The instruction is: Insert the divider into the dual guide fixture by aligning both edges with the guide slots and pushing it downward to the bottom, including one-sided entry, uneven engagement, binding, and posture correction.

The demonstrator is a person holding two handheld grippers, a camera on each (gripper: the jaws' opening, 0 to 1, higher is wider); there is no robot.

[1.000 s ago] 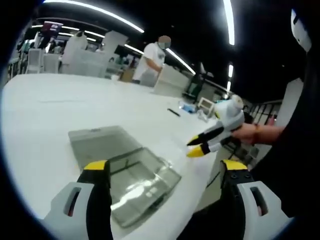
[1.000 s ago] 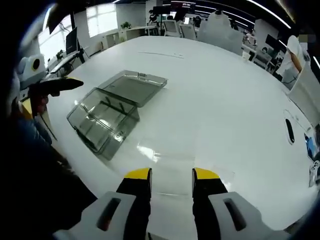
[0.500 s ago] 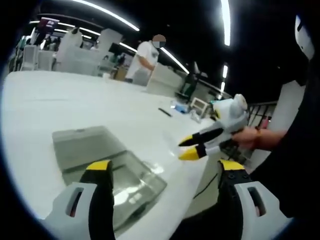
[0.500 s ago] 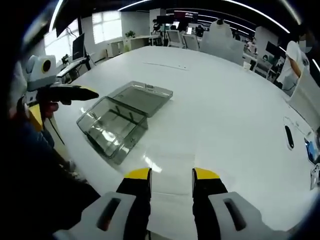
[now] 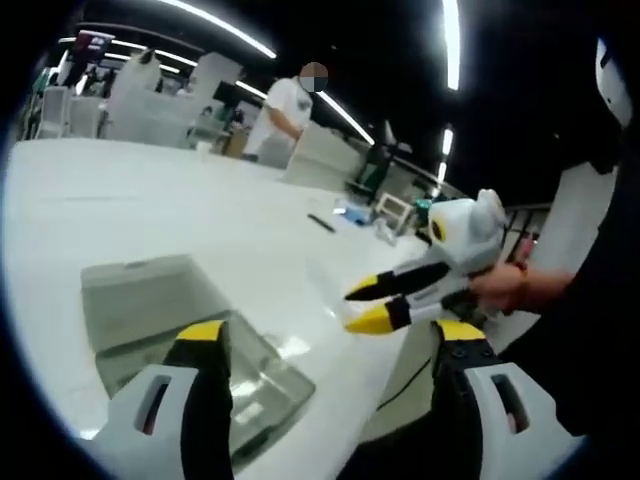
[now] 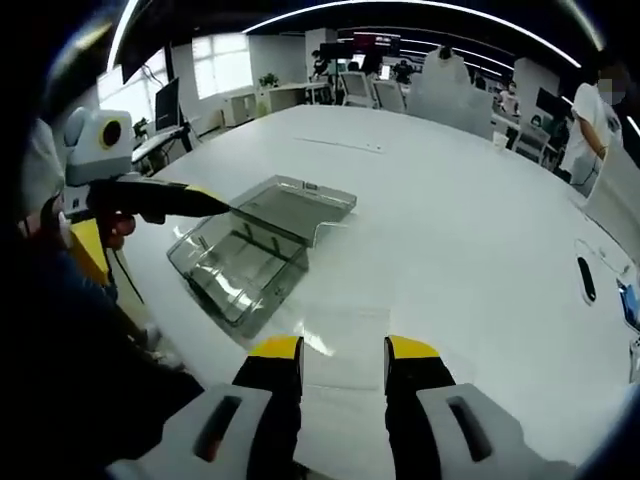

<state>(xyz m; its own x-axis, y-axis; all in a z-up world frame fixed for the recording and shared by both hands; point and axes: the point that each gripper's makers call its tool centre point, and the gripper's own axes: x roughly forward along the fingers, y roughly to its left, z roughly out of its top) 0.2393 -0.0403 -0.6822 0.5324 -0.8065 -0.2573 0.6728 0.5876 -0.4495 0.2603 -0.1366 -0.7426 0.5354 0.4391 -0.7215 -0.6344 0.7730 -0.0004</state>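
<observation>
On the white table point(image 6: 470, 200) a clear, smoky plastic box point(image 6: 240, 262) is lying near the edge, open side up, with thin ribs on its inner walls; whether those are the guide slots I cannot tell. Touching its far side, a flat clear lid point(image 6: 295, 205) with a small tab is lying on the table. A thin clear sheet point(image 6: 345, 335), nearly invisible, is lying flat just in front of the right gripper point(image 6: 343, 352), whose jaws are standing slightly apart with nothing between them.

From the right gripper view, the box is sitting ahead and to the left, its long axis running from near-left toward far-right. The left gripper point(image 6: 215, 203) is reaching in from the left, its tip over the box's far corner.

From the left gripper view, the box point(image 5: 255, 385) is lying between and below the wide-open, empty jaws of the left gripper point(image 5: 325, 335), the lid point(image 5: 145, 300) beyond it. The right gripper point(image 5: 365, 303) is hovering over the table edge.

A person point(image 5: 285, 115) is standing at the far side.
</observation>
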